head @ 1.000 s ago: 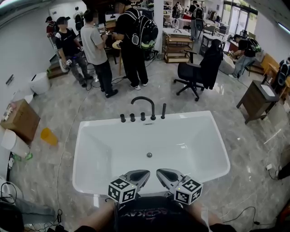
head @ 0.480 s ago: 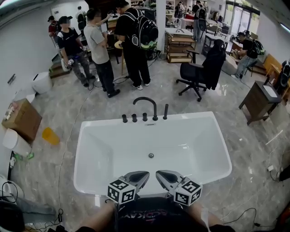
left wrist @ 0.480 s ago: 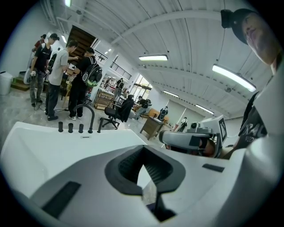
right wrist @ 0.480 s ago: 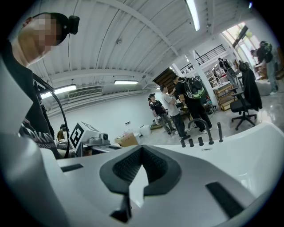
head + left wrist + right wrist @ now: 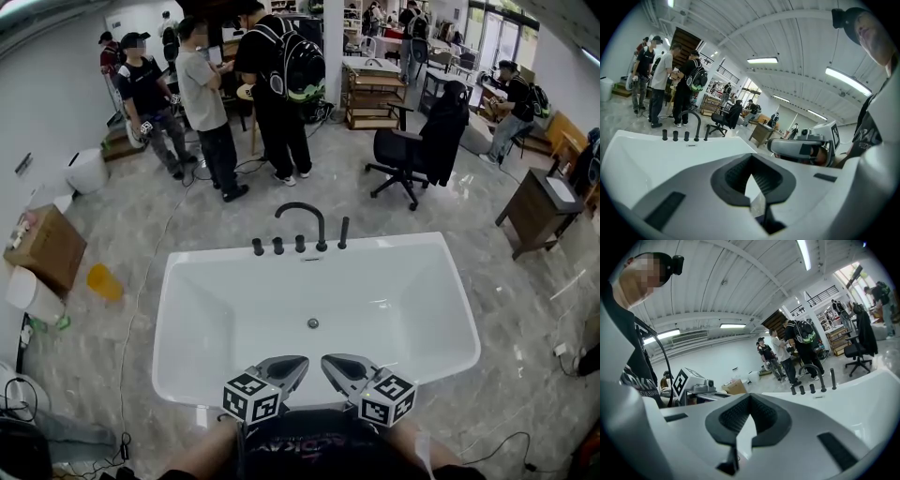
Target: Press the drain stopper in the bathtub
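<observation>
Drain stopper (image 5: 313,322) sits untouched on the bathtub (image 5: 178,281) floor. Left gripper (image 5: 296,360) and right gripper (image 5: 332,360) have barely shifted in 1 second, hovering over the near rim, jaws pressed together, empty; pressing hasn't started.

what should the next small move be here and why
Probably extend the right gripper forward and down into the bathtub, toward the drain stopper. Both it and the left gripper hover at the tub's near rim, jaws together on nothing. The stopper sits on the tub floor ahead of them, untouched and slightly nearer the right gripper's tip.
</observation>
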`<state>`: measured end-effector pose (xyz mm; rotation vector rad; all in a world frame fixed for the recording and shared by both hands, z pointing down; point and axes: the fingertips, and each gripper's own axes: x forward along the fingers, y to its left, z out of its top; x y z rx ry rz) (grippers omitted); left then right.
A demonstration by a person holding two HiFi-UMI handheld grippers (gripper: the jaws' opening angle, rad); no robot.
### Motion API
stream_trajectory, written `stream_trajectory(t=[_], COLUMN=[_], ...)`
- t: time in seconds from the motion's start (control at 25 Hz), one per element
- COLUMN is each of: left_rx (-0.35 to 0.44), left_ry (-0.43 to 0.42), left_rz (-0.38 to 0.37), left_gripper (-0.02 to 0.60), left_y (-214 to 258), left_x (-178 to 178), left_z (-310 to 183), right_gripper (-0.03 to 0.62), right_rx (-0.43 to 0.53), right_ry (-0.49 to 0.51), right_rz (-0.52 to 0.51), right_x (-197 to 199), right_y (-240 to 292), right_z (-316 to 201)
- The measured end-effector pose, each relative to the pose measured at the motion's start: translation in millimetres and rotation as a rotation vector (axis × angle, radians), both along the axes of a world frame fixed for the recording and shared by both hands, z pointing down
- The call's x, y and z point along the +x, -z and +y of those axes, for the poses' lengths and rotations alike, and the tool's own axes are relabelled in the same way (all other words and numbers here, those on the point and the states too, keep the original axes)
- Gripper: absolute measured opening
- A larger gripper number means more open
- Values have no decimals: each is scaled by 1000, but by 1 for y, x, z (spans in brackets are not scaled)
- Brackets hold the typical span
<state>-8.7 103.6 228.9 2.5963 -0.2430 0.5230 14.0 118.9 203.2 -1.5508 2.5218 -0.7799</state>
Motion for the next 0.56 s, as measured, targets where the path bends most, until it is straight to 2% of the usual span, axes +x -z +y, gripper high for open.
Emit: stream_trajectory(t=[0.56], left_rx=[1], left_ry=[14], left_rz=[1], left_gripper=[6], left_y=[4], left_x=[5], left_z=[-9], right_gripper=[12], right_rx=[0], right_ry=[13], right_rz=[9], right_x=[3], right_y=[-2], right_z=[-8])
